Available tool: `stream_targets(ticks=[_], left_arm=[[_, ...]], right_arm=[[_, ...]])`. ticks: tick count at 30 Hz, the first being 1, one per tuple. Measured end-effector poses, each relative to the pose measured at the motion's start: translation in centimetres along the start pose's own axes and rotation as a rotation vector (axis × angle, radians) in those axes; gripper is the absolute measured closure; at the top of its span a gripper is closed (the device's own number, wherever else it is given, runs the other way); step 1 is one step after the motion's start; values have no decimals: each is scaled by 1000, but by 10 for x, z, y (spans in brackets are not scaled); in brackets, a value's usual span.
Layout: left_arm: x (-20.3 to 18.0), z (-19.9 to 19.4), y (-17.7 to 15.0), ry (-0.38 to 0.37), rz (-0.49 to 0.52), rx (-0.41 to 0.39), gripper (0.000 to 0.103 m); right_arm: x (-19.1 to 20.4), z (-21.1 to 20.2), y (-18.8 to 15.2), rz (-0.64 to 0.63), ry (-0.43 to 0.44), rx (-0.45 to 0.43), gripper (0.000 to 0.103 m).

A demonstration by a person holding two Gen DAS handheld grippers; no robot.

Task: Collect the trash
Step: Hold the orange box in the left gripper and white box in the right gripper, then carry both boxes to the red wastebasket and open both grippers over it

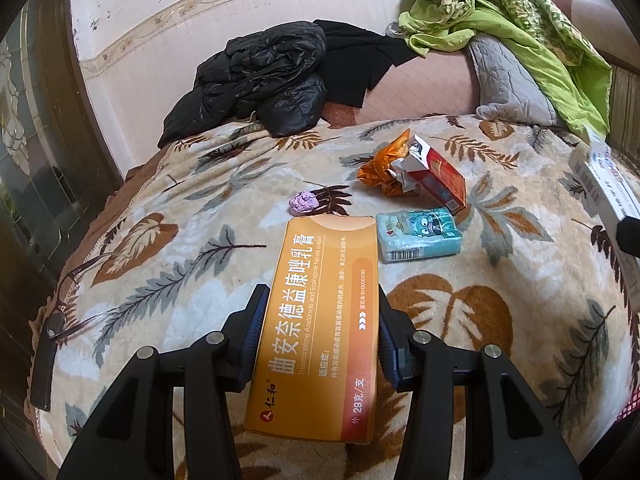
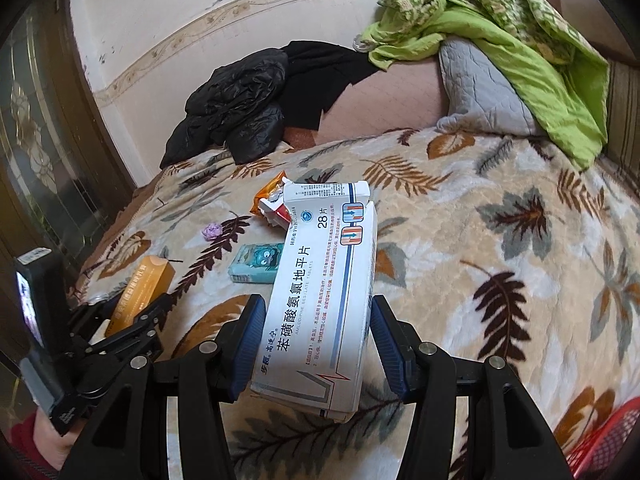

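My left gripper (image 1: 322,294) is shut on a long orange medicine box (image 1: 320,320), its blue pads pressing both long sides above the leaf-patterned blanket (image 1: 460,320). My right gripper (image 2: 318,304) is shut on a white medicine box (image 2: 320,292) with an open flap, held over the bed. Beyond the left gripper, on the blanket, lie a teal tissue pack (image 1: 420,234), an opened red-and-white cigarette pack (image 1: 436,176), a crumpled orange wrapper (image 1: 380,164) and a small purple paper ball (image 1: 303,204). In the right wrist view the left gripper (image 2: 152,312) with its orange box (image 2: 148,284) sits at the lower left.
A black jacket (image 1: 256,84), a grey pillow (image 1: 508,76) and a green quilt (image 1: 500,12) are heaped at the back against the wall. Eyeglasses (image 1: 68,304) lie at the bed's left edge. A red basket (image 2: 608,440) shows at the bottom right. A red sleeve (image 2: 24,440) holds the left gripper.
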State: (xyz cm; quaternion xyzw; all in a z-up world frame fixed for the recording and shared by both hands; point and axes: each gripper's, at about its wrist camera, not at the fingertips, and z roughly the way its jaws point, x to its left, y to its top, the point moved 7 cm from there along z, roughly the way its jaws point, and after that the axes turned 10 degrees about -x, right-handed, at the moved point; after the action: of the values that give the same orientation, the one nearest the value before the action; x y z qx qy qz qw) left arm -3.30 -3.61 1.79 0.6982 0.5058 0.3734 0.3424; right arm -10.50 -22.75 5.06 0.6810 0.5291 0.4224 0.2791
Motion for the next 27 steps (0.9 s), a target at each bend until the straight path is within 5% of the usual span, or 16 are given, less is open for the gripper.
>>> stream_targets(ticks=[10, 27], left_arm=[[-7, -17, 0, -64, -32, 0, 56], [-137, -100, 8, -464, 21, 40, 56]], right_arm=[[-11, -51, -4, 30, 4, -17, 46], [-127, -160, -31, 166, -208, -28, 45]])
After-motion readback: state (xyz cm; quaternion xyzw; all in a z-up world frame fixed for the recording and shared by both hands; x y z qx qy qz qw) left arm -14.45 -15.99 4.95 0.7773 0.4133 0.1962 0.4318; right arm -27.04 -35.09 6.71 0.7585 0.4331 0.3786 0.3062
